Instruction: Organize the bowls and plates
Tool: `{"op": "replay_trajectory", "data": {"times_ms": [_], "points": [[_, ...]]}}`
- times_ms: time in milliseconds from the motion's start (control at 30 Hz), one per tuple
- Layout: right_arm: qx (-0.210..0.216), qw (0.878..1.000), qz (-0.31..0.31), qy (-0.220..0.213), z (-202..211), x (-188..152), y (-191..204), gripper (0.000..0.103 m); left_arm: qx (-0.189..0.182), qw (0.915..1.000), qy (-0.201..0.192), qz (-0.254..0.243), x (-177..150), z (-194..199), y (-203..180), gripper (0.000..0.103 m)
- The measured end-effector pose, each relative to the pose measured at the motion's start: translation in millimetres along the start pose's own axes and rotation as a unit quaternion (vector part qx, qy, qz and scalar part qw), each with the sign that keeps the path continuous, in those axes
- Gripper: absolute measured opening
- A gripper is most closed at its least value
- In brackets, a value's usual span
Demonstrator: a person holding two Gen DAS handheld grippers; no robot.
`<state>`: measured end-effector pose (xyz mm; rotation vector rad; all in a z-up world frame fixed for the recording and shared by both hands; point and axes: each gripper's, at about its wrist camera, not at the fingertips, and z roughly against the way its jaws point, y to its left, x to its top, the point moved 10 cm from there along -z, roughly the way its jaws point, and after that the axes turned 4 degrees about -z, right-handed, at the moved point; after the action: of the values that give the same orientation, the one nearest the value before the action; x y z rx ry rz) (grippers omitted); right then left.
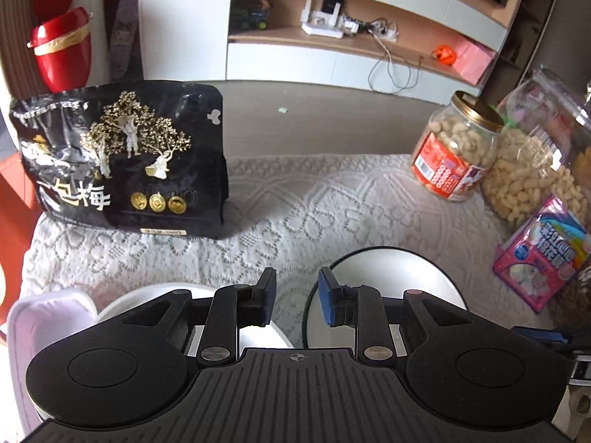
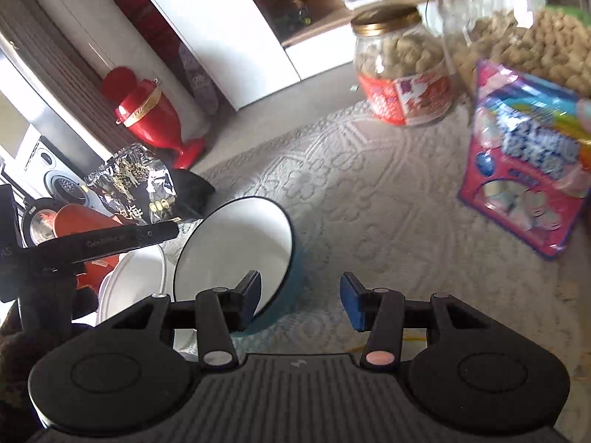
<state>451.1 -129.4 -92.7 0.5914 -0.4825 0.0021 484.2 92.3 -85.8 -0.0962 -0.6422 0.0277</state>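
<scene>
Left gripper (image 1: 297, 297): jaws slightly apart, nothing between the pads, only lace tablecloth (image 1: 314, 199) visible through the gap. Right gripper (image 2: 301, 301): jaws apart and empty, pads clear of everything. Just below-left of the right gripper's left finger sits the dark-rimmed bowl (image 2: 236, 247), white inside, teal outside, upright on the cloth; its near rim passes behind that finger, contact not discernible. In the left wrist view the same bowl (image 1: 384, 269) lies just right of the gap, a white bowl (image 1: 147, 295) just left of it, and a pale lilac dish (image 1: 48, 317) at the far left edge. The two bowls are near each other but apart. Judgement: both hands are free, so the step in hand looks like choosing the next piece to stack. To do it well, take the dark-rimmed bowl by its rim, one pad inside and one outside, squarely rather than at an angle; lift straight before carrying it over the white bowl. Keep clear of the black snack bag (image 1: 122, 162), peanut jar (image 1: 458, 147) and pink packet (image 2: 528, 170) bordering the work area.
</scene>
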Motion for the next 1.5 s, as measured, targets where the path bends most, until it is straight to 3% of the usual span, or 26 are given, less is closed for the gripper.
{"op": "replay_trajectory", "data": {"times_ms": [133,167,400,700,933,1133,1300,1500], "points": [[-0.016,0.998,-0.018,0.05,-43.1,-0.4,4.9,0.046,-0.045,0.9978,0.048,0.001,-2.8,-23.5,-8.3,0.028],[-0.02,0.998,-0.019,0.061,-51.5,-3.0,6.0,0.041,-0.051,0.9971,0.056,-0.002,-4.5,-27.9,-11.3,0.028],[-0.002,0.989,-0.055,0.139,-90.4,-27.3,7.8,0.033,-0.045,0.9926,0.092,-0.065,-16.5,-49.7,-31.7,0.031],[-0.004,0.988,-0.048,0.145,-92.5,-32.7,5.9,0.03,-0.032,0.9864,0.13,-0.096,-23.1,-49.4,-45.9,0.035],[-0.02,0.992,-0.05,0.113,-62.3,-16.1,-17.2,0.03,-0.065,0.9867,0.116,-0.093,-19.0,-27.4,-81.5,0.035],[-0.006,0.998,-0.026,0.065,-3.2,-1.3,-21.2,0.03,-0.08,0.9869,0.092,-0.105,-15.6,20.3,-116.4,0.036],[-0.023,0.999,-0.007,0.038,51.8,-7.5,-35.9,0.031,-0.108,0.9808,0.099,-0.128,-44.1,55.1,-156.5,0.036],[-0.074,0.995,0.026,0.059,80.7,-47.7,-62.5,0.031,-0.137,0.9699,0.149,-0.135,-97.9,55.3,-186.9,0.036]]}}
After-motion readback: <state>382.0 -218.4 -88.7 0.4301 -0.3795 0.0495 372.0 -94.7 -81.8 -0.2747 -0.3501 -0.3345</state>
